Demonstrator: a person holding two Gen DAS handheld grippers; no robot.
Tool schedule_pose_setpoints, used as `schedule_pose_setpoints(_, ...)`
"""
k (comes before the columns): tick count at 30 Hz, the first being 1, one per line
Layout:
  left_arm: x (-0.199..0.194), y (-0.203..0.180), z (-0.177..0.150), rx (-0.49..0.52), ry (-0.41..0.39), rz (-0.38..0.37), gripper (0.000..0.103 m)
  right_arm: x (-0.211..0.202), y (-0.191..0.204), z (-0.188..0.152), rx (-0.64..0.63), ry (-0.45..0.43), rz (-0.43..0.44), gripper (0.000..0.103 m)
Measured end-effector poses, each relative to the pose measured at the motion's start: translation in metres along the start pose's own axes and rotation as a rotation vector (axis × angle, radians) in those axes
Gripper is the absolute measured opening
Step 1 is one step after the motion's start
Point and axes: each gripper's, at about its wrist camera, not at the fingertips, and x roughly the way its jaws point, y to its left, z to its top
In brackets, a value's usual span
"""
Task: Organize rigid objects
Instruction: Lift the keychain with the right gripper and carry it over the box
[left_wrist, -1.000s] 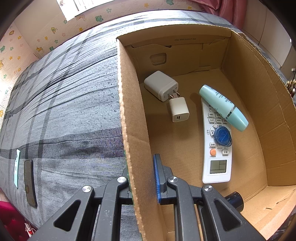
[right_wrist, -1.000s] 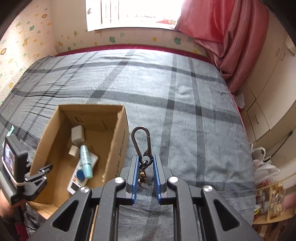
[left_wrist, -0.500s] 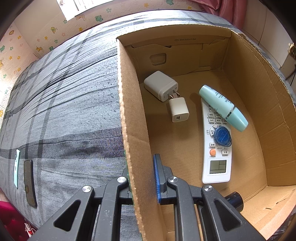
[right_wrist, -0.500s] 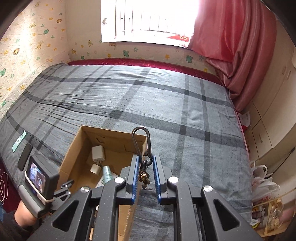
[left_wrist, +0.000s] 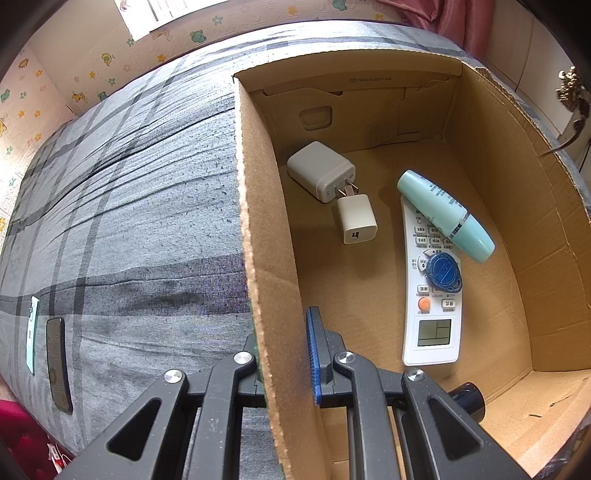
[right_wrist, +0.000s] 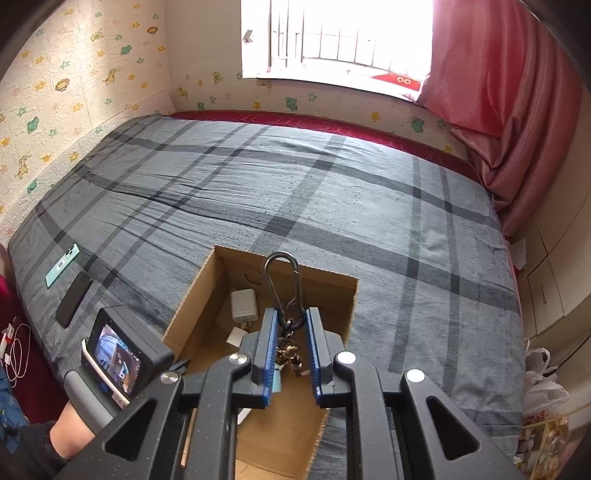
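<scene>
Plaid bed (right_wrist: 332, 192), cardboard box (right_wrist: 207, 291), two phones (right_wrist: 74, 299)

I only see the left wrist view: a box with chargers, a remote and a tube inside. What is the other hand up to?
Observer: The right gripper is shut on a keychain, with the grey clip end pointing forward and the cardboard box below it.
Visitor: Anything dangling from it?
Observer: Gold charms hang between the fingers.
Visitor: What is beside the bed on that side?
Observer: A white plastic bag sits there.
</scene>
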Motion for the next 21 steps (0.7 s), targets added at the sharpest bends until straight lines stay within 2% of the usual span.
schedule_pose_setpoints(10,0.000,0.000,0.000,-0.001,0.000,-0.001,0.014,0.038,0.030,-0.014,-0.029,0.072,0.033,0.015)
schedule_pose_setpoints(21,0.000,0.000,0.000,-0.002,-0.001,-0.003,0.014,0.096,0.039,-0.046,-0.007,0.197,0.033,0.015)
